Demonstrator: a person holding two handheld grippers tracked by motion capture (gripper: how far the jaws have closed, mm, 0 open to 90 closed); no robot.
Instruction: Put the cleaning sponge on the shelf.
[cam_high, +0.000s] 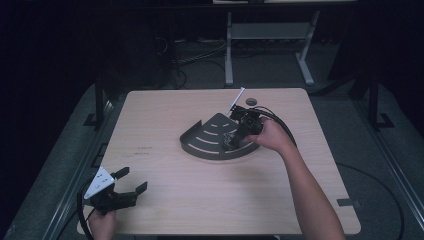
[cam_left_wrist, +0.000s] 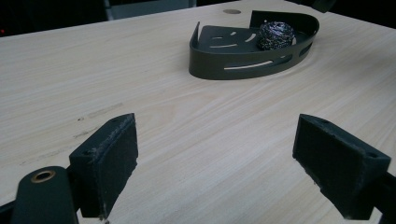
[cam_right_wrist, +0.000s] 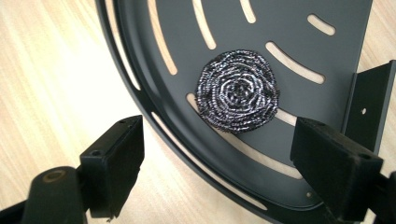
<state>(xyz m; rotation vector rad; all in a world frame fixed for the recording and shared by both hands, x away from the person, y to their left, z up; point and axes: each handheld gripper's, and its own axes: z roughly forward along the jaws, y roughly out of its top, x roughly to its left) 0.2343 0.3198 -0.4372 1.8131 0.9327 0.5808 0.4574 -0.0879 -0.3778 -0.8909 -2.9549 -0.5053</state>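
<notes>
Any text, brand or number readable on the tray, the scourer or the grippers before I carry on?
None. The dark slotted tray, the steel scourer lying in it and the open right gripper carry no lettering; the left gripper and its grey plate show no readable marks.

No readable text, label, brand, number or sign appears on anything in these views.

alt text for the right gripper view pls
A steel wool scrubber lies in a dark slotted corner tray on a pale wooden table. The right claw hangs open above it, jaws straddling the tray's curved rim.
</notes>
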